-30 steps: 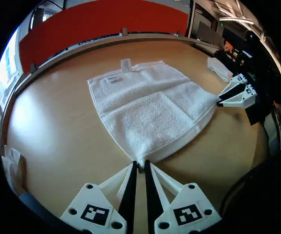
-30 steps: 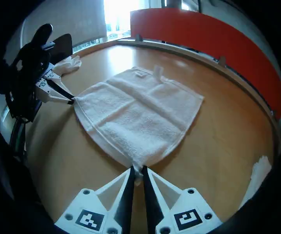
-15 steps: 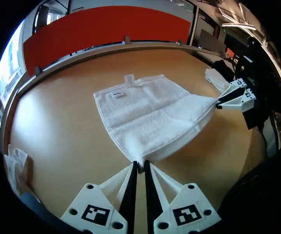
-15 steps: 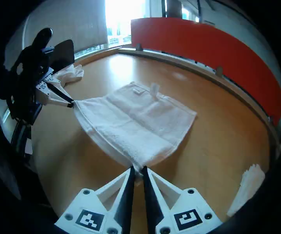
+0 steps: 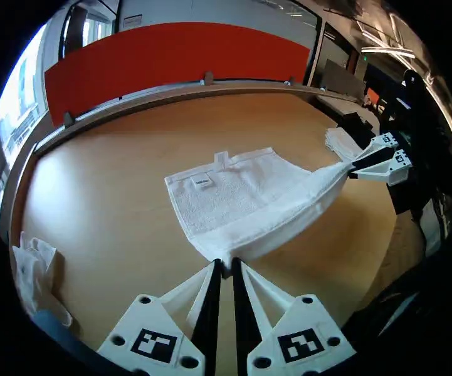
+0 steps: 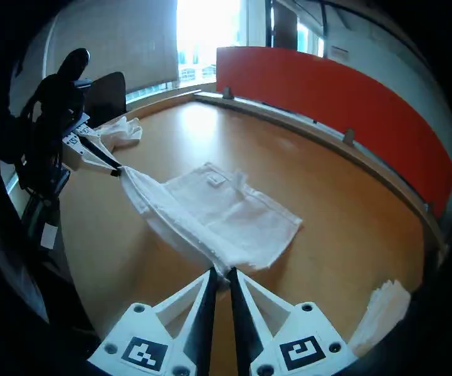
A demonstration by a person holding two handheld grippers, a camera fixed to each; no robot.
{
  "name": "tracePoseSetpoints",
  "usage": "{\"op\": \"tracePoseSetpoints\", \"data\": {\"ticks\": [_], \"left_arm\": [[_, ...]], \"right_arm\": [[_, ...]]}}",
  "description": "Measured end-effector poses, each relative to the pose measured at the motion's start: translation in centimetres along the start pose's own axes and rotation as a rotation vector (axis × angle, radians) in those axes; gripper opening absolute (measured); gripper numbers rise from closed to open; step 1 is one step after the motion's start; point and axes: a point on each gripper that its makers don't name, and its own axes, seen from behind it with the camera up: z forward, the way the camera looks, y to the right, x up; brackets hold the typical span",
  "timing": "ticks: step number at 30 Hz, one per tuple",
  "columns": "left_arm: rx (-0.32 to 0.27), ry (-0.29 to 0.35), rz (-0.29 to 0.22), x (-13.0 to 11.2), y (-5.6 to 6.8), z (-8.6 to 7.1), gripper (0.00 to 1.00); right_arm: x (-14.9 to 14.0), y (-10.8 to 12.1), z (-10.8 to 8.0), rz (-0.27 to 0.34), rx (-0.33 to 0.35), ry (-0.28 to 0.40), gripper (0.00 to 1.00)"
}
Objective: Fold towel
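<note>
A wooden table (image 5: 94,200) runs beneath a red partition (image 5: 182,53). The white towel (image 5: 244,200) lies mid-table with its near edge raised, the left gripper (image 5: 226,264) and right gripper (image 6: 221,272) each clamped on a corner.

Bare desk (image 5: 113,182) lies open around the towel (image 5: 244,200); beyond it stands a red partition (image 5: 175,56), left of it a crumpled cloth (image 5: 34,279), right seemingly a folded stack (image 5: 341,141).

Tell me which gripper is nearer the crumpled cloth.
Left. The left gripper pinches a towel corner close to the crumpled cloth. The right gripper pinches another corner, farther from the cloth along the lifted edge.
</note>
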Motion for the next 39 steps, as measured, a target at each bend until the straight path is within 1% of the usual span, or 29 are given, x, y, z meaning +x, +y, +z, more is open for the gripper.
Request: {"op": "tracePoseSetpoints", "data": {"ticks": [6, 15, 21, 27, 33, 39], "left_arm": [[0.004, -0.005, 0.005, 0.4, 0.4, -1.2, 0.13], [0.001, -0.004, -0.019, 0.6, 1.2, -3.0, 0.13], [-0.005, -0.005, -0.018, 0.7, 1.8, -3.8, 0.13], [-0.002, 0.001, -0.011, 1.0, 1.7, -3.9, 0.13], [-0.009, 0.001, -0.020, 1.1, 1.8, -3.5, 0.13], [-0.014, -0.002, -0.018, 0.8, 1.9, -3.2, 0.13]], "right_arm": [[0.6, -0.3, -0.9, -0.001, 0.006, 0.003, 0.15], [1.4, -0.4, -2.0, 0.004, 0.011, 0.013, 0.15], [1.8, -0.5, -2.5, -0.007, 0.014, 0.012, 0.15], [1.8, -0.7, -2.7, -0.007, 0.022, 0.012, 0.15], [1.8, -0.9, -2.6, -0.009, 0.025, 0.011, 0.15], [1.7, -0.8, -2.6, -0.004, 0.024, 0.011, 0.15]]}}
